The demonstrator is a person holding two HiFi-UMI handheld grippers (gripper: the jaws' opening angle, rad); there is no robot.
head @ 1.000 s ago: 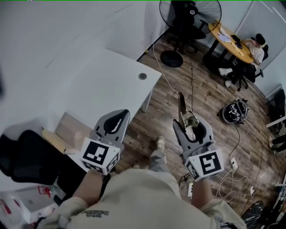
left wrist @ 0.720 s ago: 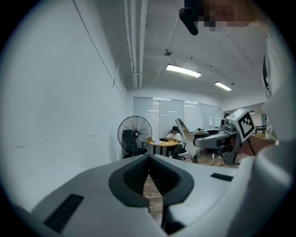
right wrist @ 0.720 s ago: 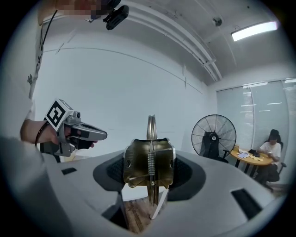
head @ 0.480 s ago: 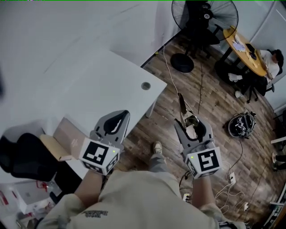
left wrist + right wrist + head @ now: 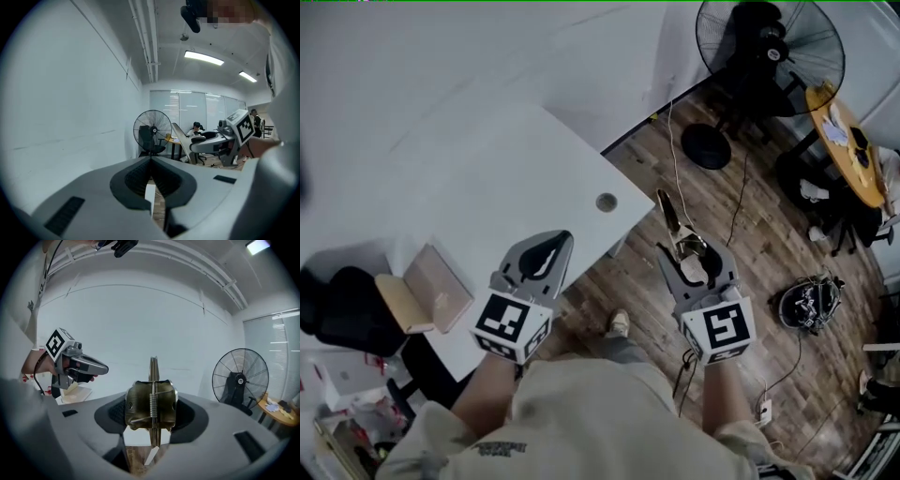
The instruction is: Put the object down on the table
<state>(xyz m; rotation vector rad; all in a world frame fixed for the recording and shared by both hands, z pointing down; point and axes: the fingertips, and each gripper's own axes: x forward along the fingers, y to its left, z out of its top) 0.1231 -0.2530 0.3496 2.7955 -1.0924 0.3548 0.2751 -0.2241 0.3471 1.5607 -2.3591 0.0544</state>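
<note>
A brass-coloured spring clamp (image 5: 678, 232) with a long thin blade sticks out of my right gripper (image 5: 694, 260), whose jaws are shut on its body. In the right gripper view the clamp (image 5: 151, 404) fills the gap between the jaws, spring facing the camera. It hangs over the wooden floor, just off the corner of the white table (image 5: 487, 178). My left gripper (image 5: 546, 247) hovers over the table's near edge, shut and empty; its jaws meet in the left gripper view (image 5: 151, 160).
A cable hole (image 5: 607, 202) marks the table's corner. A flat brown box (image 5: 436, 292) lies on the table at the left, beside a black chair (image 5: 337, 319). A standing fan (image 5: 769, 42), a yellow round table (image 5: 844, 141) and cables sit on the floor to the right.
The view has swung left: the table corner now lies closer to both grippers and the fan has slid right. The clamp stays held in the right gripper.
</note>
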